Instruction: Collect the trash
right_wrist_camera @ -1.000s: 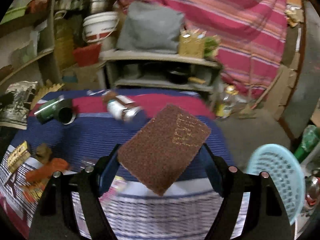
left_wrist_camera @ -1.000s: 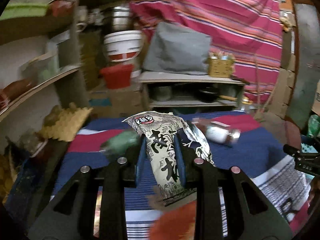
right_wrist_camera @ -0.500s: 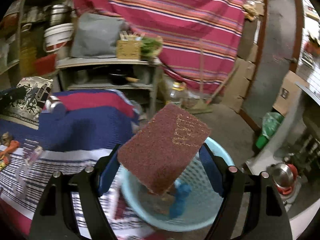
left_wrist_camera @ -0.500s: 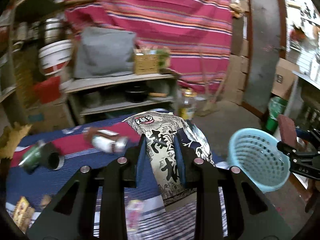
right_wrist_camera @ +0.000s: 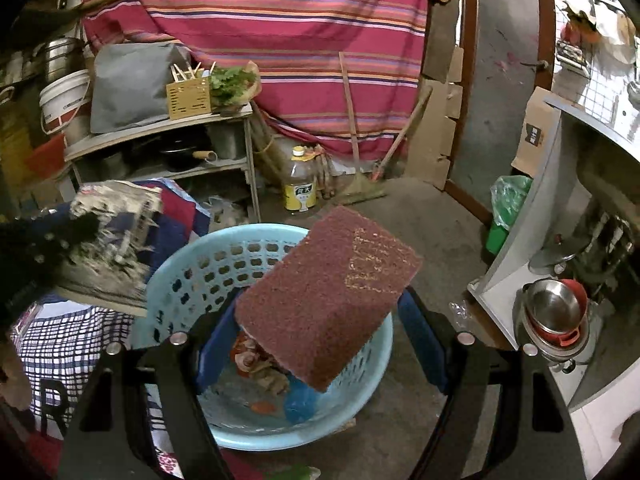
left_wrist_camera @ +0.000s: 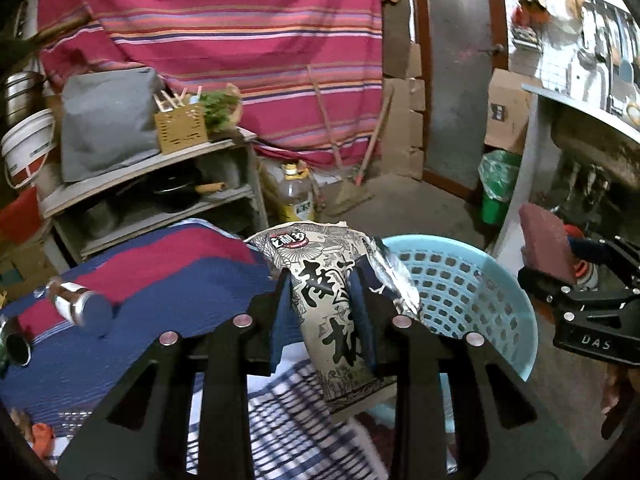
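Observation:
My left gripper is shut on a printed black-and-white snack wrapper and holds it at the near left rim of the light blue basket. My right gripper is shut on a maroon scouring pad and holds it over the basket, which holds several bits of trash. The right gripper with the pad also shows in the left wrist view, and the wrapper shows blurred in the right wrist view.
A striped cloth carries a tipped jar and a can. A shelf unit, an oil bottle, brooms, a green bin and a white counter surround the basket.
Both grippers have swung right, away from the cloth toward the basket. The pad now hangs over the basket's middle and the wrapper is at its left rim. Both grips are unchanged.

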{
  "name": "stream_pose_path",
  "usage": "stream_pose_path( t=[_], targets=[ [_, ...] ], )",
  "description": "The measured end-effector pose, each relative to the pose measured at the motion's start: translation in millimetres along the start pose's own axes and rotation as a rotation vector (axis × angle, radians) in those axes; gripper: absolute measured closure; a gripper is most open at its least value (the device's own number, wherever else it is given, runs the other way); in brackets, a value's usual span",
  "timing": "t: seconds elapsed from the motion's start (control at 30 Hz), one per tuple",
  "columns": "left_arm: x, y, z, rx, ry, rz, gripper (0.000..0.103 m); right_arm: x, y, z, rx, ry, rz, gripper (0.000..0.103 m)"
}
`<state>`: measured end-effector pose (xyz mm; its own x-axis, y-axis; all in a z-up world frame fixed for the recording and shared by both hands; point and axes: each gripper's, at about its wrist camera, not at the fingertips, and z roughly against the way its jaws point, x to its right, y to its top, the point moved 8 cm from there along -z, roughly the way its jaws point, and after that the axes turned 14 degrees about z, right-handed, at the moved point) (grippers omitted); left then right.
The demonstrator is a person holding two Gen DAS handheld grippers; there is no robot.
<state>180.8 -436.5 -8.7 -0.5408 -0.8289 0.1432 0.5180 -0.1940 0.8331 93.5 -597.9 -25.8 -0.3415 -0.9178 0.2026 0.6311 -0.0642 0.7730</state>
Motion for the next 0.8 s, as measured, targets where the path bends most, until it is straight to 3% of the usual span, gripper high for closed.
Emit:
stream_pose_path(
  t=[0.07, 0.13, 0.27, 0.4, 0.63, 0.8],
  targets=[
    [4, 0, -5, -0.007, -0.006, 0.0, 0.064, 3, -3, -2, -0.004, 0.0, -0.007, 0.026],
    [4, 4, -4, 0.01, 0.011, 0.006, 0.04, 3, -6, -6, -0.011, 0.003, -0.012, 0.026],
    [-5, 10, 4, 0.032, 0.027, 0.032, 0.034, -2, -11, -8, -0.019, 0.009, -0.008, 0.026],
    [-27, 14, 15, 0.065, 0.079, 0.058, 0.015, -11, -13, -12, -0.025, 0.017, 0.001, 0.026],
    [-65, 15, 33, 0.093, 0.16, 0.074, 0.006, -34, -12, -22, -0.028, 0.039, 0.01, 0.026],
    [-98, 15, 50, 0.094, 0.191, 0.104, 0.006, -43, -7, -34, -0.023, 0.054, -0.021, 0.026]
  ],
)
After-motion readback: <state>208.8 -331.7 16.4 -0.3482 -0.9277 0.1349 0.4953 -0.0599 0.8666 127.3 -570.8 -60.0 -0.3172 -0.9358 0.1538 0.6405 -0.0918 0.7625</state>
